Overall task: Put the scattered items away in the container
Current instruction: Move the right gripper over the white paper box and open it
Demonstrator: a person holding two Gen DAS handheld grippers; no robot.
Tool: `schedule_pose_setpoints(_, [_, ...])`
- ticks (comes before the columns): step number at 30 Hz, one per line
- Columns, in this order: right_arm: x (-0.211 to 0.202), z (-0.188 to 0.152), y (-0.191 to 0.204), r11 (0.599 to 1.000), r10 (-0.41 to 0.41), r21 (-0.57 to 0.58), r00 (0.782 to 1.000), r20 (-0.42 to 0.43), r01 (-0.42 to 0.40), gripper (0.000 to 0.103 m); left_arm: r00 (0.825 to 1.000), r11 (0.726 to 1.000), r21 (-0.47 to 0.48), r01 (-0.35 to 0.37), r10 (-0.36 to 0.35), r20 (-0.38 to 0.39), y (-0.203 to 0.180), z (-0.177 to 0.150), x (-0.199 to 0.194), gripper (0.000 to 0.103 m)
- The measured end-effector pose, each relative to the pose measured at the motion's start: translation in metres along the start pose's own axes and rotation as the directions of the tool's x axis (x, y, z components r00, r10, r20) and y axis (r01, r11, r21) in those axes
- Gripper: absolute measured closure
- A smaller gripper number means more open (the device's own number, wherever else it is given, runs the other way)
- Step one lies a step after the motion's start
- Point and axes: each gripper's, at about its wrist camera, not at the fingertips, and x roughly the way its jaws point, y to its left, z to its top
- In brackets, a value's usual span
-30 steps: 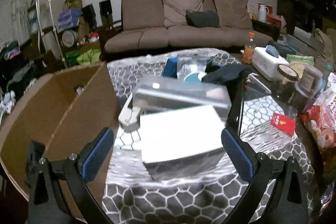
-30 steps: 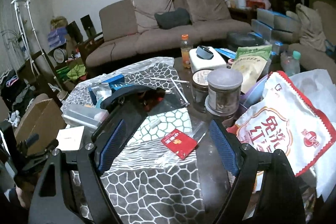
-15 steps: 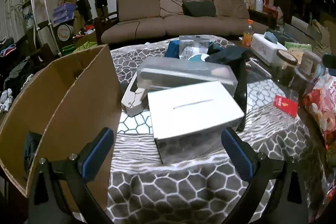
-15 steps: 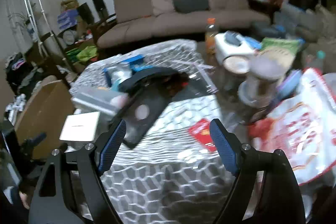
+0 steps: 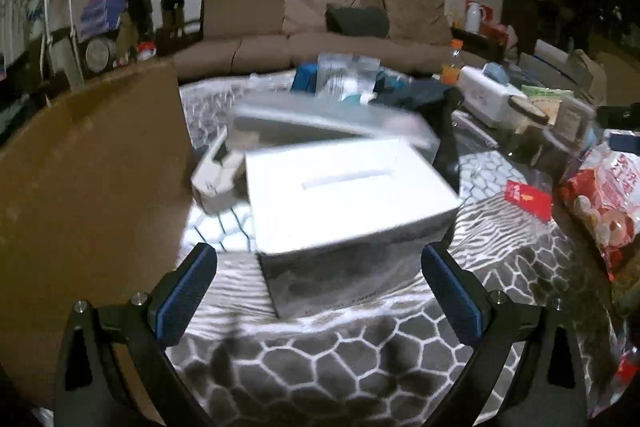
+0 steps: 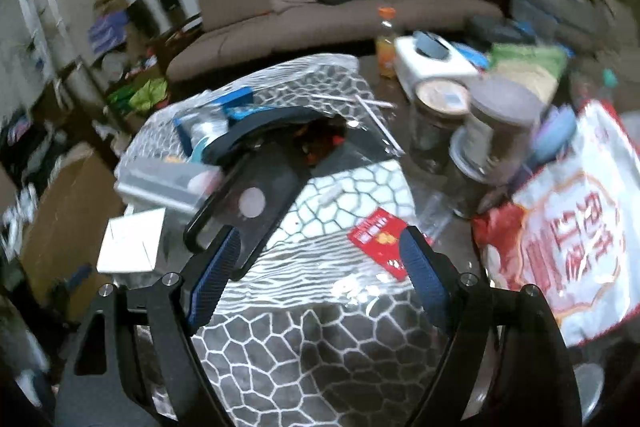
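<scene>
A white box (image 5: 344,191) lies on the patterned table, just ahead of my left gripper (image 5: 318,289), which is open and empty with a finger on each side of the box's near end. The cardboard container (image 5: 88,179) stands open at the left. Behind the box are a clear plastic case (image 5: 328,123) and a small white device (image 5: 216,179). My right gripper (image 6: 316,277) is open and empty above the cloth, near a red packet (image 6: 380,239) and a black flat case (image 6: 256,199). The white box (image 6: 132,247) and container (image 6: 68,215) show at its left.
Jars (image 6: 496,123), a large snack bag (image 6: 568,227), a white tissue holder (image 6: 432,63) and an orange bottle (image 6: 386,43) crowd the table's right side. A blue box (image 6: 224,107) lies at the back. A brown sofa (image 5: 320,23) is beyond.
My left gripper has moved closer to the white box, which now fills more of its view. My right gripper has swung back toward the red packet and the jars.
</scene>
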Motion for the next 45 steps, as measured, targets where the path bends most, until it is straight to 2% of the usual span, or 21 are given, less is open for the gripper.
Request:
schedule_pose_setpoints(2, [-0.001, 0.001, -0.013, 0.999, 0.007, 0.042, 1.000, -0.005, -0.007, 0.023, 1.000, 1.000, -0.013, 0.001, -0.001, 0.000, -0.005, -0.001, 0.003, 0.000])
schedule_pose_setpoints(6, [0.003, 0.001, -0.016, 0.999, 0.017, 0.039, 1.000, -0.023, -0.016, 0.023, 1.000, 0.999, -0.042, -0.001, 0.001, 0.000, -0.015, -0.004, 0.008, 0.000])
schedule_pose_setpoints(9, [0.009, -0.004, -0.011, 1.000, 0.024, 0.018, 0.999, -0.044, -0.023, 0.023, 0.999, 0.993, -0.111, -0.042, 0.044, 0.016, -0.018, -0.007, 0.007, 0.000])
schedule_pose_setpoints(12, [0.013, -0.008, -0.004, 1.000, 0.023, -0.016, 0.998, -0.060, -0.024, 0.023, 0.991, 0.986, -0.105, -0.126, 0.131, 0.039, -0.033, -0.010, 0.007, 0.000])
schedule_pose_setpoints(21, [0.028, -0.017, 0.021, 0.987, 0.023, -0.156, 0.994, -0.106, -0.040, 0.023, 0.992, 0.987, -0.107, -0.117, 0.120, 0.022, -0.030, -0.007, 0.006, 0.000])
schedule_pose_setpoints(25, [0.030, -0.017, 0.027, 0.979, 0.085, -0.174, 0.990, -0.117, -0.104, 0.023, 0.994, 0.988, -0.108, -0.109, 0.111, 0.016, -0.028, -0.006, 0.004, 0.000])
schedule_pose_setpoints(27, [0.032, -0.018, 0.033, 0.971, 0.131, -0.183, 0.985, -0.116, -0.151, 0.024, 0.998, 0.991, -0.117, -0.058, 0.062, 0.031, -0.020, -0.004, -0.002, 0.001])
schedule_pose_setpoints(28, [0.033, -0.019, 0.037, 0.966, 0.156, -0.190, 0.982, -0.110, -0.175, 0.026, 0.998, 0.993, -0.113, -0.043, 0.049, 0.048, -0.017, -0.004, -0.006, 0.006])
schedule_pose_setpoints(29, [0.034, -0.019, 0.041, 0.960, 0.180, -0.198, 0.978, -0.104, -0.198, 0.035, 0.997, 0.995, -0.097, -0.039, 0.045, 0.059, -0.015, -0.003, -0.010, 0.014])
schedule_pose_setpoints(30, [0.036, -0.020, 0.045, 0.954, 0.200, -0.207, 0.975, -0.099, -0.217, 0.048, 0.997, 0.996, -0.078, -0.046, 0.050, 0.059, -0.014, -0.002, -0.011, 0.017])
schedule_pose_setpoints(31, [0.040, -0.021, 0.049, 0.949, 0.216, -0.214, 0.971, -0.100, -0.233, 0.055, 0.997, 0.997, -0.062, -0.054, 0.058, 0.056, -0.013, -0.003, -0.013, 0.027])
schedule_pose_setpoints(32, [0.044, -0.022, 0.053, 0.944, 0.227, -0.219, 0.968, -0.111, -0.247, 0.069, 0.997, 0.997, -0.057, -0.058, 0.061, 0.055, -0.011, -0.003, -0.015, 0.035])
schedule_pose_setpoints(33, [0.050, -0.023, 0.058, 0.940, 0.237, -0.222, 0.963, -0.125, -0.260, 0.077, 0.996, 0.997, -0.053, -0.062, 0.065, 0.054, -0.009, -0.004, -0.016, 0.039])
schedule_pose_setpoints(35, [0.059, -0.026, 0.072, 0.929, 0.246, -0.247, 0.959, -0.142, -0.275, 0.082, 0.997, 0.997, -0.059, -0.056, 0.059, 0.054, -0.002, -0.006, -0.020, 0.054])
schedule_pose_setpoints(36, [0.062, -0.028, 0.079, 0.924, 0.246, -0.264, 0.959, -0.139, -0.275, 0.087, 0.997, 0.997, -0.067, -0.048, 0.051, 0.055, 0.002, -0.006, -0.021, 0.058])
schedule_pose_setpoints(38, [0.067, -0.032, 0.093, 0.917, 0.237, -0.295, 0.962, -0.136, -0.268, 0.095, 0.997, 0.996, -0.082, -0.040, 0.044, 0.059, 0.009, -0.007, -0.024, 0.073])
schedule_pose_setpoints(39, [0.070, -0.033, 0.099, 0.916, 0.235, -0.302, 0.962, -0.136, -0.266, 0.101, 0.997, 0.995, -0.090, -0.038, 0.044, 0.061, 0.011, -0.008, -0.026, 0.076])
schedule_pose_setpoints(41, [0.075, -0.036, 0.108, 0.914, 0.231, -0.310, 0.963, -0.136, -0.263, 0.102, 0.997, 0.994, -0.102, -0.039, 0.046, 0.067, 0.016, -0.009, -0.029, 0.091])
schedule_pose_setpoints(43, [0.081, -0.040, 0.117, 0.909, 0.228, -0.323, 0.963, -0.140, -0.263, 0.102, 0.991, 0.992, -0.095, -0.083, 0.092, 0.094, 0.017, -0.010, -0.036, 0.098])
schedule_pose_setpoints(45, [0.085, -0.043, 0.124, 0.904, 0.223, -0.338, 0.964, -0.145, -0.260, 0.102, 0.981, 0.987, -0.111, -0.113, 0.128, 0.143, 0.023, -0.009, -0.046, 0.098])
